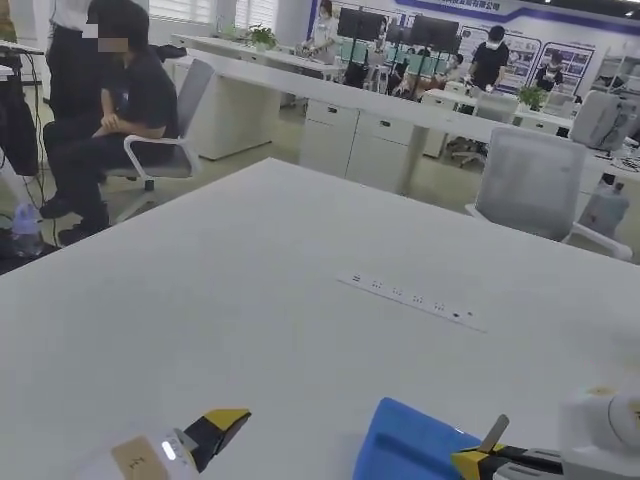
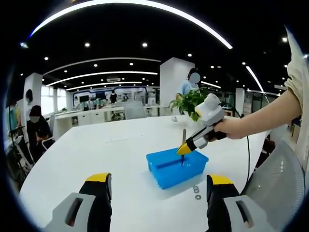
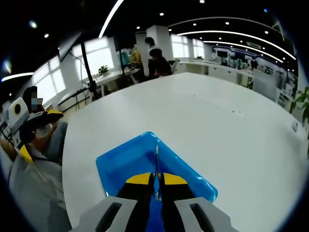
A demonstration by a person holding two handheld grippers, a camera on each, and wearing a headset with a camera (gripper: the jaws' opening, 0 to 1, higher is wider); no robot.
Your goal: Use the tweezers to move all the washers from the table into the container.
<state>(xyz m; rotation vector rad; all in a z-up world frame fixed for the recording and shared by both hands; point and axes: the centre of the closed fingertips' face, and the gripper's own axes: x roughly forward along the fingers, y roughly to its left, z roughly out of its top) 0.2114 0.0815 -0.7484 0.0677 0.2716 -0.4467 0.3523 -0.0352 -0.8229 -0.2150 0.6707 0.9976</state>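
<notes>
Right gripper view, right hand-held gripper (image 3: 156,180) pinching tweezers (image 3: 156,154), left hand-held gripper (image 2: 159,180) spread.

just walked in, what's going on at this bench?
A person is working two handheld grippers. The right gripper is shut on tweezers, tips pointing down into the blue container. The left gripper hangs open and empty nearby. Two washers lie on the table beside the container.
</notes>
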